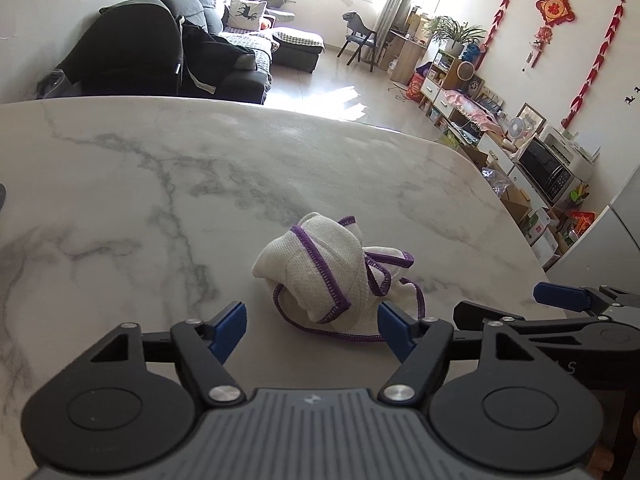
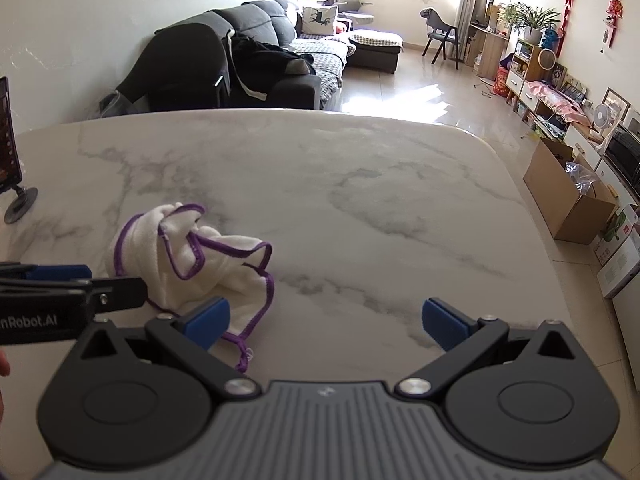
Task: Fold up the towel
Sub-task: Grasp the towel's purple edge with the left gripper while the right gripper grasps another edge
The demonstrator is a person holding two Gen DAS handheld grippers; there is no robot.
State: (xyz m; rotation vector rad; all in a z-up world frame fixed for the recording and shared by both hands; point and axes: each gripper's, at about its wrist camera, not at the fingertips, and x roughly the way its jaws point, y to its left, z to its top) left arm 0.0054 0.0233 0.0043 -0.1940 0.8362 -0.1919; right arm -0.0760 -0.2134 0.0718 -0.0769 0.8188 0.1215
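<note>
A crumpled white towel with purple stitched edging point(image 1: 320, 268) lies bunched on the marble table point(image 1: 160, 180). My left gripper point(image 1: 312, 326) hovers just in front of it, open, and the towel's near edge lies between the blue pads without being pinched. In the right wrist view the same towel point(image 2: 180, 248) sits to the left of my right gripper point(image 2: 326, 320), which is wide open over bare table point(image 2: 360, 180). Its left blue pad point(image 2: 208, 318) overlaps the towel's near corner. The right gripper point(image 1: 520, 304) shows at the right of the left view, and the left gripper point(image 2: 60, 276) at the left edge here.
A phone on a small stand point(image 2: 10, 148) is at the table's left edge. Beyond the far table edge are a dark sofa point(image 1: 160, 52), a tiled floor and a cardboard box point(image 2: 568, 196) by shelves on the right.
</note>
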